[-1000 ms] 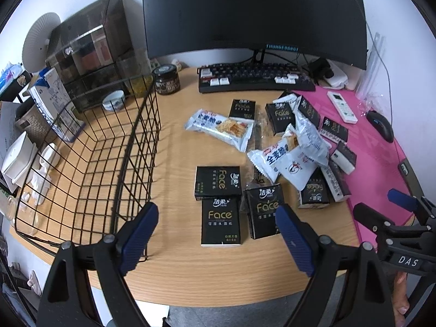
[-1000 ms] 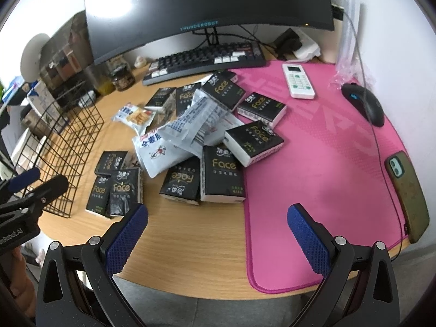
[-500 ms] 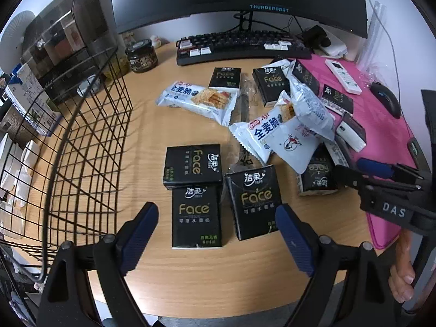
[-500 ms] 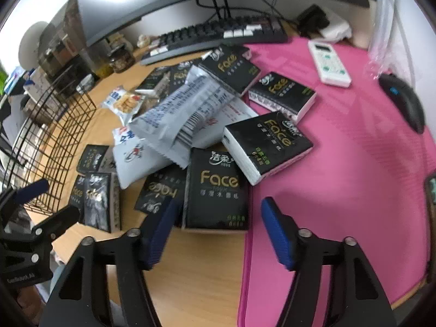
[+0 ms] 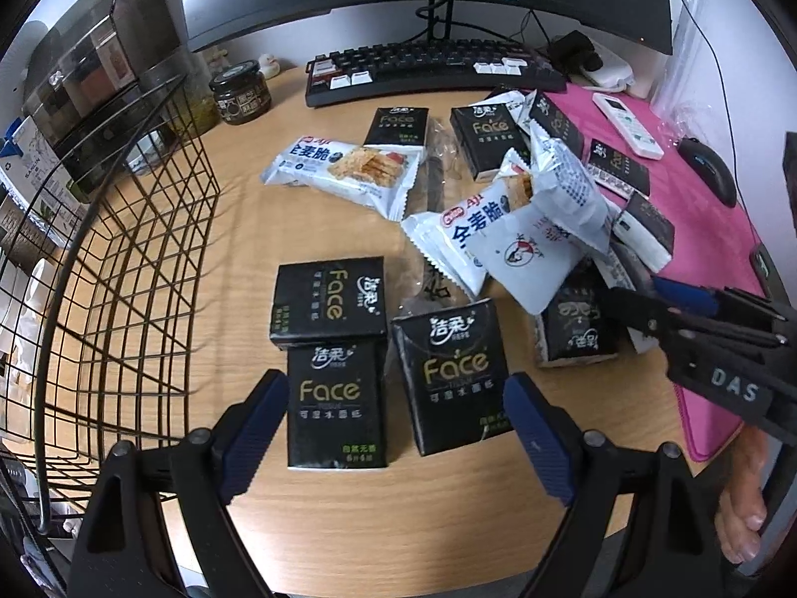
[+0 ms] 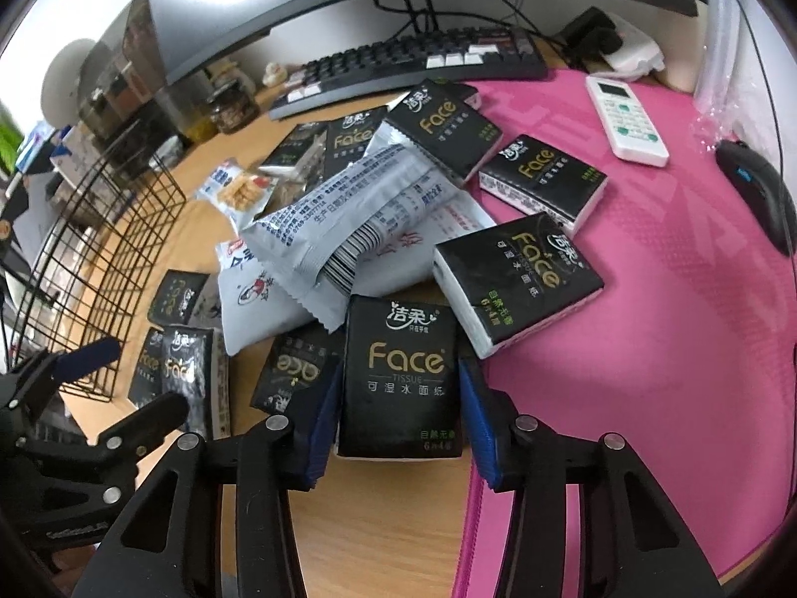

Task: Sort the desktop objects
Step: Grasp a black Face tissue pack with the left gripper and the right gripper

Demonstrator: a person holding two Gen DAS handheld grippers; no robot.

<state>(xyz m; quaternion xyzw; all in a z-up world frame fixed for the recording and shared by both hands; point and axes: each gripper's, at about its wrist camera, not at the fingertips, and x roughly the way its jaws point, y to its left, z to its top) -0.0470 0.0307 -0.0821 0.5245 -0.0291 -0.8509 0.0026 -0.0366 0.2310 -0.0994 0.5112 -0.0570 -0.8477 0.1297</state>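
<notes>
Several black "Face" tissue packs and white snack bags [image 5: 343, 169] lie scattered on the wooden desk. My right gripper [image 6: 398, 416] straddles one black tissue pack [image 6: 398, 373] at the pink mat's edge. Its jaws are closing, and the blue pads [image 6: 475, 413] sit against the pack's two sides. The same gripper [image 5: 697, 309] shows at the right of the left wrist view. My left gripper [image 5: 396, 428] hangs open low over two packs lying side by side [image 5: 337, 401], [image 5: 451, 373], touching neither. A grey snack bag [image 6: 358, 214] rests on top of the pile.
A black wire basket [image 5: 124, 259] stands at the left. A keyboard [image 5: 433, 70] and monitor are at the back, with a jar [image 5: 241, 94] near the basket. A remote [image 6: 625, 119] and a mouse [image 6: 757, 189] lie on the pink mat [image 6: 647, 324].
Both grippers have come down closer to the desk. The right jaws have narrowed from wide open to the sides of one black tissue pack. The left jaws stay wide.
</notes>
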